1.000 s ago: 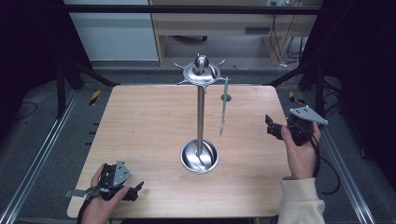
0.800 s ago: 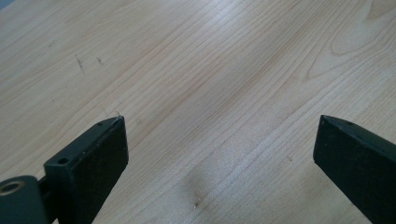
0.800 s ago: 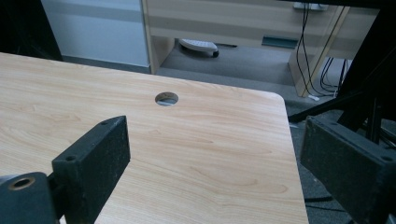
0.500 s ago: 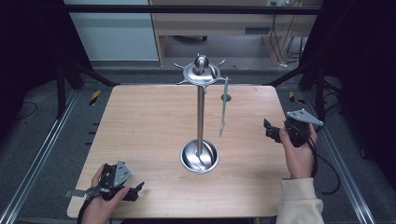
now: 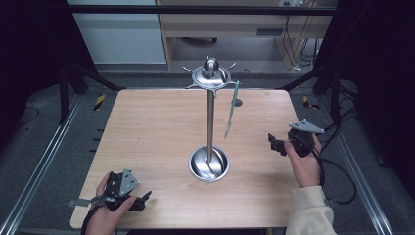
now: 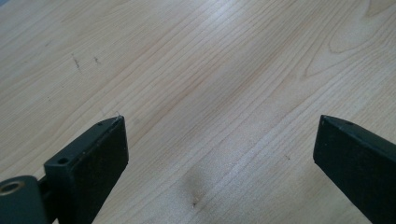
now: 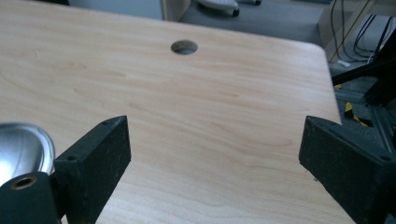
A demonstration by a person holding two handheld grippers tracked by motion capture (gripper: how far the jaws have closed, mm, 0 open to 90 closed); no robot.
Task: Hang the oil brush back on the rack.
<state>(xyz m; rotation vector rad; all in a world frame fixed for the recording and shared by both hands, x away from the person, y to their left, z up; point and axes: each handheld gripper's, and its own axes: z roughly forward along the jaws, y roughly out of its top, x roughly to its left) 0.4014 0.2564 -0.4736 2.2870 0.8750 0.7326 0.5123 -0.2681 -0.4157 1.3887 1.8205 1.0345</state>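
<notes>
A steel utensil stand [image 5: 210,122] rises from a round dish base [image 5: 209,164] at the table's middle, and its top disc [image 5: 211,73] carries hooks. A long flat metal utensil [image 5: 231,110] hangs from a hook on the stand's right side. My left gripper [image 5: 142,200] rests low at the front left corner, open, with only bare wood between its jaws [image 6: 219,140]. My right gripper [image 5: 274,143] is held to the right of the stand, pointing left, open and empty [image 7: 215,144]. The base's rim [image 7: 21,149] shows at the left edge of the right gripper view.
The wooden table [image 5: 147,127] has a round cable hole [image 5: 238,102] near its far edge, also in the right gripper view [image 7: 184,46]. Metal frame rails [image 5: 44,161] run along both sides. Cables lie on the floor at the right [image 5: 342,171].
My right gripper has drifted a little toward the person and slightly left. The left gripper and the stand have not moved.
</notes>
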